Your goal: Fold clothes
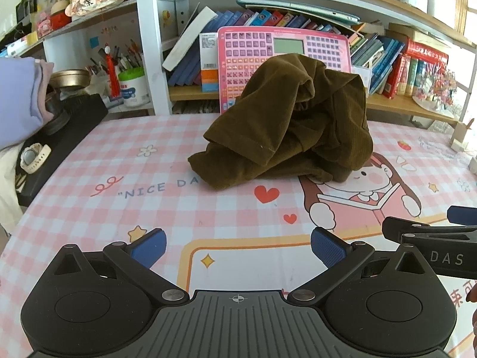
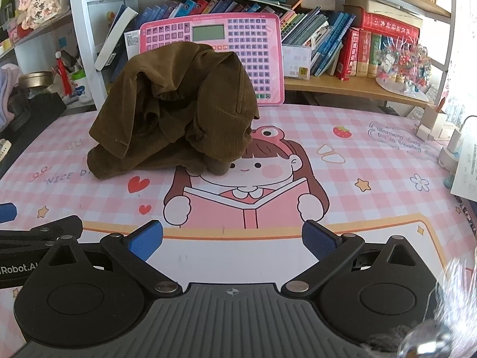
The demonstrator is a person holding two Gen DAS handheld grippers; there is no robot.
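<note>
brown garment [image 1: 286, 125] heaped on "nice da" mat [image 1: 167, 185] (unfolded), "das" on right gripper [image 1: 447, 258]

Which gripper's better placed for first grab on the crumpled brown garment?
Probably left. The crumpled brown corduroy garment lies straight ahead of the open left gripper; from the open right gripper it sits left of centre. Neither touches it.

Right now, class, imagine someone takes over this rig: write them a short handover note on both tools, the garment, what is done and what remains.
Left tool: open, empty, low over the table mat.
Right tool: open, empty, beside it.
Brown corduroy garment: crumpled in a heap at the back of the mat, ahead of both tools, touched by neither.
Done: no folding.
Left: spread it flat, then fold.
</note>
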